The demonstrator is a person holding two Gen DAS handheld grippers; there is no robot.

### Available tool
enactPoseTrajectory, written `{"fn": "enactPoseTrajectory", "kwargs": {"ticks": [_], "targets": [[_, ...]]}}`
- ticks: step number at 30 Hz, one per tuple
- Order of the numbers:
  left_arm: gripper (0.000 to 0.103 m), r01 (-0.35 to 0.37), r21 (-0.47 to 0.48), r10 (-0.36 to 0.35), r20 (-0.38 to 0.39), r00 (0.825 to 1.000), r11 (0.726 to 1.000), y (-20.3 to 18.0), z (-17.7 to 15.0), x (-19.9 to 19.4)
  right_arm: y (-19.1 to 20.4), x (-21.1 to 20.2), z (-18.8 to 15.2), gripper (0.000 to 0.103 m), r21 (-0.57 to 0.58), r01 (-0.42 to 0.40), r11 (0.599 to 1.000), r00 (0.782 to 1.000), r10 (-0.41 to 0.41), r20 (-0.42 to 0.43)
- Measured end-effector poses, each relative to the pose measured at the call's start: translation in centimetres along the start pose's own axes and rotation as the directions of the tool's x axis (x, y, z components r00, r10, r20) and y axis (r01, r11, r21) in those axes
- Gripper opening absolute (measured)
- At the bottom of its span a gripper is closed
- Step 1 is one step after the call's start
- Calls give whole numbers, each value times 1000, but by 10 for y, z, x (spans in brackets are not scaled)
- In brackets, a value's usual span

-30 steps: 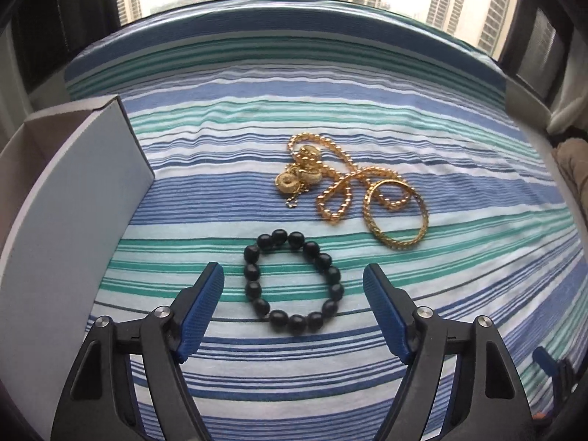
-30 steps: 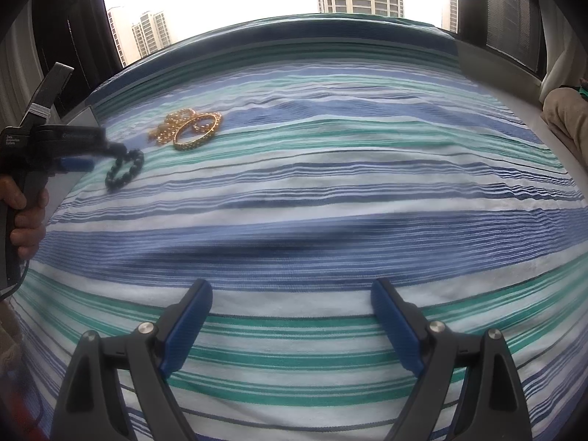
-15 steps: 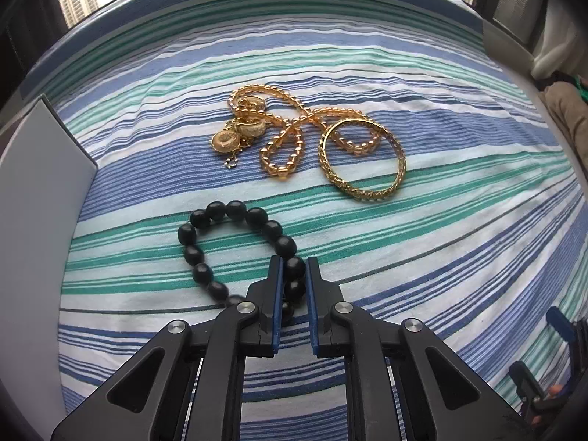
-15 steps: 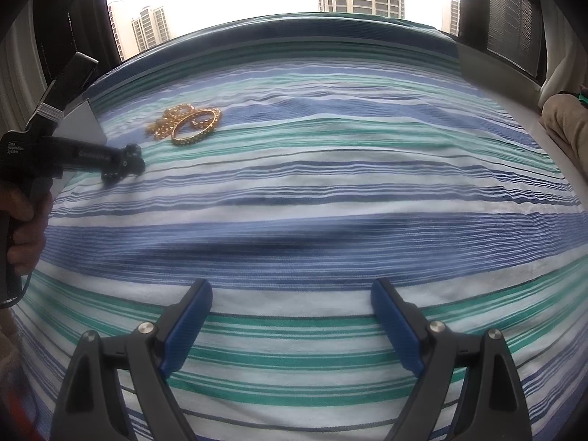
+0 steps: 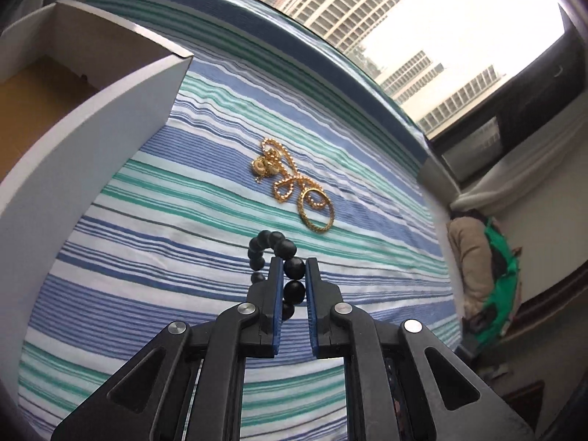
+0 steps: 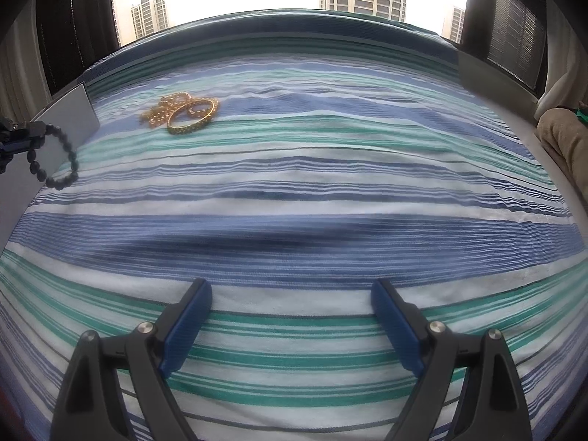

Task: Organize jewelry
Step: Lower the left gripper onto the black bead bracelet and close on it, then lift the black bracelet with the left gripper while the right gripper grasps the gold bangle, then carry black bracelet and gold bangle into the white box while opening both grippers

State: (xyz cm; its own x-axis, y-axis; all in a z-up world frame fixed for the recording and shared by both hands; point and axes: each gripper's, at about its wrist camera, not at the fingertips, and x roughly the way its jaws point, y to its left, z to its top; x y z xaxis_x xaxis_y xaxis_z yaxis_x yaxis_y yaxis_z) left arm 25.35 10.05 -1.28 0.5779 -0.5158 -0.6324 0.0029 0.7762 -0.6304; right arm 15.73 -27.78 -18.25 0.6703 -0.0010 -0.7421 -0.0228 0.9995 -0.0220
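Left wrist view: the left gripper (image 5: 294,268) is clamped on the black bead bracelet (image 5: 272,248), lifted off the striped bedspread (image 5: 165,257), likely bound for the open box (image 5: 121,99) at far left. The gold necklace (image 5: 281,176) and gold bangle (image 5: 316,211) lie farther off.

Right wrist view: the right gripper (image 6: 290,316) hovers with jaws wide apart, empty; the bracelet dangles at far left.
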Motion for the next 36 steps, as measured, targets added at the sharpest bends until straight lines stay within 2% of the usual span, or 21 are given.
{"fn": "enactPoseTrajectory", "kwargs": {"ticks": [3,6,9,11,12,13,15,20,23,24,25,28,32,34,36], "targets": [[9,39,-2,-39,47,998,999,-1,-6,-36,2,-1,1,90,-6,2,1000,1000,-2,-26],[9,65,-1,-64,77,995,998,1,-16,-66,7,-1,18,90,-2,-97,995,991,96,-98],[9,79,-20,-77,99,992,997,7,-23,-85,-5,1,59,89,112,-181,977,977,191,-90],[9,85,-24,-82,116,990,996,11,-28,-98,-19,13,91,73,250,-233,940,962,260,-81],[9,87,-24,-83,123,989,996,14,-28,-103,-24,23,105,52,315,-258,913,950,298,-87],[9,87,-26,-82,131,988,996,15,-30,-108,-24,35,118,48,365,-276,889,939,331,-96],[9,83,-26,-79,143,987,996,18,-32,-116,-15,57,140,48,404,-288,868,929,356,-104],[9,67,-38,-60,163,985,997,22,-41,-132,37,102,168,48,360,-243,901,942,308,-135],[9,57,-43,-48,170,984,997,23,-43,-142,61,119,173,46,271,-160,949,969,203,-141],[9,53,-45,-45,175,984,998,23,-44,-147,67,119,174,32,224,-118,967,981,149,-128],[9,49,-49,-39,180,983,998,24,-44,-153,71,122,175,7,195,-100,976,981,129,-145],[9,43,-66,-29,203,979,997,28,-44,-173,67,110,171,6,198,-121,973,983,146,-114],[9,35,-97,-10,239,971,995,36,-35,-209,72,61,177,6,125,-181,976,982,186,-31],[9,9,-106,20,274,962,994,44,-28,-230,82,28,185,6,76,-233,969,972,233,9],[9,-51,-104,81,314,946,993,52,-22,-246,104,-2,193,6,28,-308,951,951,306,42]]}}
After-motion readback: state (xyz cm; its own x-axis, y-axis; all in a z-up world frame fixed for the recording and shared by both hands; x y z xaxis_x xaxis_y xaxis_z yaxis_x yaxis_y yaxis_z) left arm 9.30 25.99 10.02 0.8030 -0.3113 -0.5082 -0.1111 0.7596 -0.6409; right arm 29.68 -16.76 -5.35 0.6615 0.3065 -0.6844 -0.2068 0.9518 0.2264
